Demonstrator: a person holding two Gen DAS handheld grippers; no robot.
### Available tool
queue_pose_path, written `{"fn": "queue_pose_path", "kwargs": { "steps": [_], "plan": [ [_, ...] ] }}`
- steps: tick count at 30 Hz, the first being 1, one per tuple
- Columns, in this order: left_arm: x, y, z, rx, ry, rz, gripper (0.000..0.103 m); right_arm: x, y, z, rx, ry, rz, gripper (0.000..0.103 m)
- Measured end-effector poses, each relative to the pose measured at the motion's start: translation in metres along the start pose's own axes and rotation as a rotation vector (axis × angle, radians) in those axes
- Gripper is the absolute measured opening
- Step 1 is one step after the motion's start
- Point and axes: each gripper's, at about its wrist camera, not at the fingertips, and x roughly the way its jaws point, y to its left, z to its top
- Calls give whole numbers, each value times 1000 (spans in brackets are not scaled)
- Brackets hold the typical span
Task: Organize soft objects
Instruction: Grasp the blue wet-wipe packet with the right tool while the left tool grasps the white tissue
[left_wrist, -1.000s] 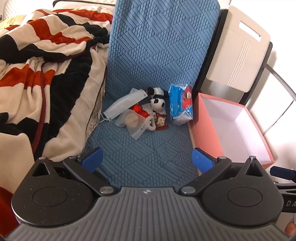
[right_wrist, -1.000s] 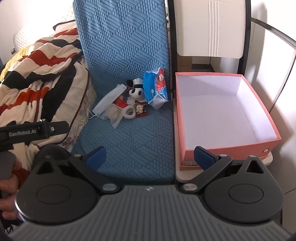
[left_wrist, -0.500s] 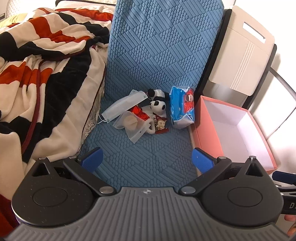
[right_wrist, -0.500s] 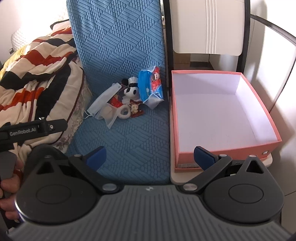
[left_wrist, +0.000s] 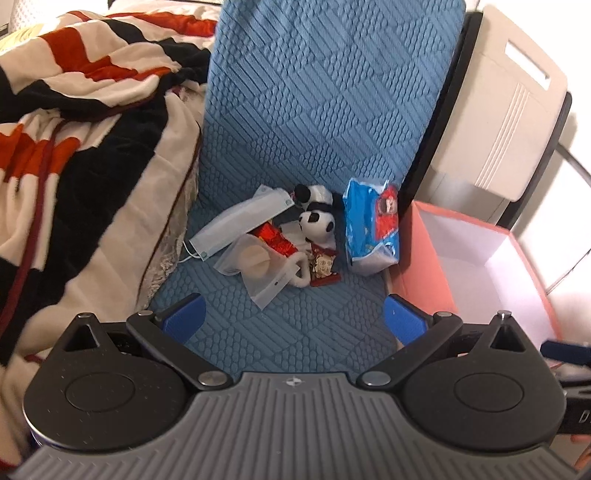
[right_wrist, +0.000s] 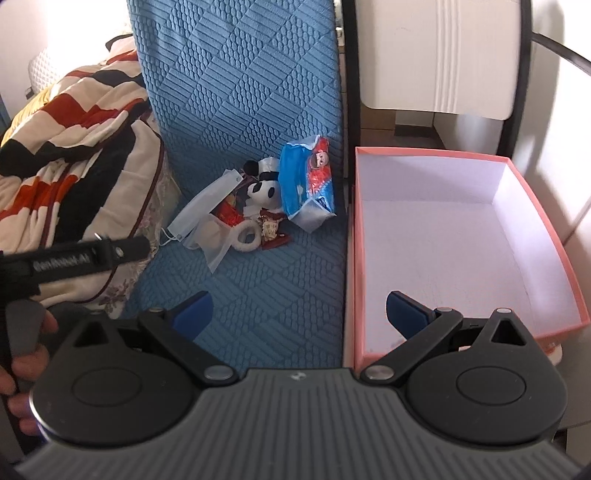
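Both the left tongs (left_wrist: 293, 317) and right tongs (right_wrist: 299, 310) hang spread apart and empty, well short of the pile of soft objects (left_wrist: 291, 236) on the blue quilted cushion (left_wrist: 317, 110), beside a pink box (right_wrist: 443, 236).

Soft items (left_wrist: 295, 236) piled beside empty pink box (left_wrist: 417, 266).

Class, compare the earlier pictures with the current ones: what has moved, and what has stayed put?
Both grippers, left gripper and right gripper, have eased forward toward the pile; nothing was gripped. The panda toy, face mask, blue packet and pink box stayed put, and both grippers remain open.
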Motion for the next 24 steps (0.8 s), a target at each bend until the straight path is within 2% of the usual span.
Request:
{"fn": "queue_pose_path", "kwargs": {
  "steps": [4,13,18,24],
  "plan": [
    [25,-1,-1,4,29,9,103,20,2,10,-25,13,9,102],
    [78,15,4,-72,51,44,103,66,-1,30,-90,39,25,99],
    [105,24,10,-77,65,53,103,92,0,38,-92,46,-4,99],
    [131,35,15,-72,56,29,103,118,7,49,-116,33,-38,99]
  ]
}}
